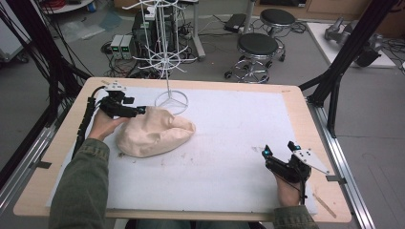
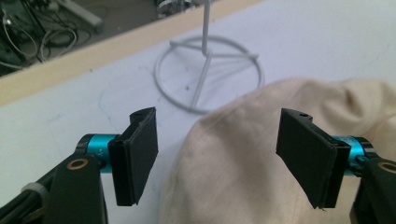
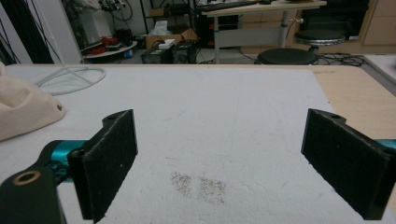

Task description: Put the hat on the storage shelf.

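White foam mat (image 1: 229,143) over wooden table (image 1: 296,102). Far left: cream cloth hat (image 1: 153,131) beside white wire stand (image 1: 165,57), left gripper (image 1: 138,110) spread over it. Near right: right gripper (image 1: 279,149) spread, empty.

**Hidden and cropped regions**

High view: the white wire stand (image 1: 163,52) is cut off by the top edge; the cream cloth bag (image 1: 154,131) hides the near part of its ring base. Left gripper view: the bag runs off the right and bottom edges. Right gripper view: the bag is cropped at the left edge.
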{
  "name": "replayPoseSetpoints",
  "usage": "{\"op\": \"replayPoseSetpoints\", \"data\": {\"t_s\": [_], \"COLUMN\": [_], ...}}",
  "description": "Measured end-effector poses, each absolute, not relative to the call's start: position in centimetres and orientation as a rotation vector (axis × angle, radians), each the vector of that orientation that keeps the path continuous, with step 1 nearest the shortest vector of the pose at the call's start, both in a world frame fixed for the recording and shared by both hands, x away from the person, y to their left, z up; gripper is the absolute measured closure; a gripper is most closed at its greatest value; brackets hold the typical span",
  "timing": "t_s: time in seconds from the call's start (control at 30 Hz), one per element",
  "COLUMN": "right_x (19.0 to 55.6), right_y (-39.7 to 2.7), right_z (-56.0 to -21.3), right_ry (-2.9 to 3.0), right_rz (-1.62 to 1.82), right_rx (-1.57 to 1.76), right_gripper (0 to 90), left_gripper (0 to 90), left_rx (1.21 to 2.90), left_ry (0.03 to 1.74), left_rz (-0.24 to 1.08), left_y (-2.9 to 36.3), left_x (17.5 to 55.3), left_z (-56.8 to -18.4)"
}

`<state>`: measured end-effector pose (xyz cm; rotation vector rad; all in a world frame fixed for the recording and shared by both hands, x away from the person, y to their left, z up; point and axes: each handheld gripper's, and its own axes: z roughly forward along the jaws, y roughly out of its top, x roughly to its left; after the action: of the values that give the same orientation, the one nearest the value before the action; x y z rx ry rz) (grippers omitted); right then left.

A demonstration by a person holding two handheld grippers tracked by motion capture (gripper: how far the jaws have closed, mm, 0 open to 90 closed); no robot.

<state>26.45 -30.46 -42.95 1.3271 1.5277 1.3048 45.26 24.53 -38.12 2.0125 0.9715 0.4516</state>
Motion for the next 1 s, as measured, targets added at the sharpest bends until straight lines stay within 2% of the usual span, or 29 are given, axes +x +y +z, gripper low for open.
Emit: {"op": "replayPoseSetpoints", "data": {"t_s": [0.2,0.3,0.57,0.7,0.87,1.0], "right_x": [26.5,26.4,26.5,26.5,26.5,26.4], "right_y": [-30.4,-30.5,-30.5,-30.5,-30.5,-30.5], "right_z": [-43.0,-43.0,-43.0,-43.0,-43.0,-43.0], "right_ry": [1.534,1.535,1.538,1.538,1.537,1.539], "right_rz": [1.306,1.305,1.305,1.307,1.308,1.307], "right_rx": [1.333,1.332,1.334,1.338,1.342,1.34], "right_gripper": [9.7,9.7,9.7,9.7,9.7,9.7], "left_gripper": [30.4,30.3,33.9,35.5,50.0,54.1], "left_rx": [2.062,2.123,2.206,2.29,2.325,2.329], "left_ry": [0.978,1.003,1.036,1.103,1.075,1.081], "left_rz": [0.428,0.457,0.42,0.356,0.344,0.346], "left_y": [24.1,24.1,24.1,24.0,23.4,23.3], "left_x": [45.9,46.2,46.5,46.9,46.8,46.8], "left_z": [-39.4,-40.0,-41.1,-42.8,-42.5,-42.5]}}
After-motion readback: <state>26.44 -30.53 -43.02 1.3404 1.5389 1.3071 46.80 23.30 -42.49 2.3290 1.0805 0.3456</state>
